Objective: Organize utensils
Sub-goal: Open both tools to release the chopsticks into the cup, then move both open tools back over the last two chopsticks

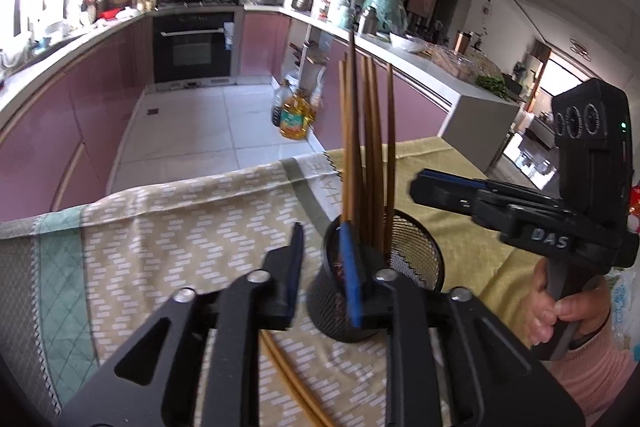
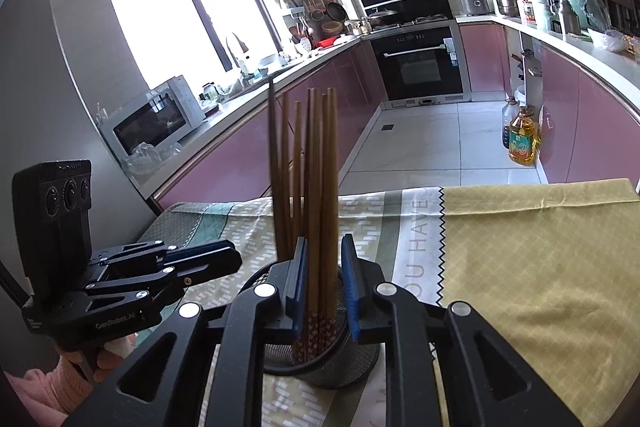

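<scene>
A black mesh cup [image 1: 416, 259] stands on the patterned tablecloth [image 1: 180, 227] with several brown chopsticks [image 1: 370, 131] upright in it. My left gripper [image 1: 320, 239] is open, its right finger against the cup's left rim. Two loose chopsticks [image 1: 296, 383] lie on the cloth under it. In the right wrist view my right gripper [image 2: 324, 251] is open just above the cup [image 2: 344, 367], its fingers on either side of the standing chopsticks [image 2: 316, 163] without pinching them. The other gripper shows at the left [image 2: 192, 263].
The table's far edge drops to a tiled kitchen floor [image 2: 432, 139]. Oil bottles [image 1: 294, 115] stand on the floor by pink cabinets. A yellow cloth [image 2: 540, 259] covers the table's right part.
</scene>
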{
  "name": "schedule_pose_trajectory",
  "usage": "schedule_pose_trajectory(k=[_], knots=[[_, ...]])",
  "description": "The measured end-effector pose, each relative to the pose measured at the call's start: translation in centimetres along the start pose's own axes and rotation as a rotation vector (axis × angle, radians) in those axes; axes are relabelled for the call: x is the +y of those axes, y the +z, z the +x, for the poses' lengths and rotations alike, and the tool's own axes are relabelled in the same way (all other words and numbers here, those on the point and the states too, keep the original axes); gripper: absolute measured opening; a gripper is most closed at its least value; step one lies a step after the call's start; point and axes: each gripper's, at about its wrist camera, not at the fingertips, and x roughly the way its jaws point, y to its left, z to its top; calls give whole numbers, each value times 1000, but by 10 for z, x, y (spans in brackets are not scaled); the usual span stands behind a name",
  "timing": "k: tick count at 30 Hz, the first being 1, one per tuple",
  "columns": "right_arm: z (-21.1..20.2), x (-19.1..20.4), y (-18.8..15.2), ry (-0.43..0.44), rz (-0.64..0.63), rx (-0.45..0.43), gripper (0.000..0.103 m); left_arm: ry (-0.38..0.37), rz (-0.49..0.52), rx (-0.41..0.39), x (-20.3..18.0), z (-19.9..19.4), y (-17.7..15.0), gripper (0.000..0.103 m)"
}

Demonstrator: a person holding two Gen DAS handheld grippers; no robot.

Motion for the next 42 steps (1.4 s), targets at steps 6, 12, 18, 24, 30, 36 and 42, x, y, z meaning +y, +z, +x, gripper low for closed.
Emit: schedule_pose_trajectory(k=[6,12,18,24,30,36,42], knots=[[-29,27,-15,52,-102,-17,34,63,0,-67,15,-36,-25,51],[-21,57,-54,130,-168,95,39,137,2,-23,28,-47,-62,59],[31,73,-92,95,-172,271,39,142,-55,50,41,-42,-100,59],[55,86,-110,37,-181,326,39,140,-67,81,46,-37,-118,60],[61,98,-117,-25,-217,335,38,119,-83,101,46,-33,-126,60],[61,97,-122,-65,-232,341,36,108,-86,112,46,-30,-128,60],[59,87,-117,-77,-201,353,33,86,-59,130,39,-24,-132,60]])
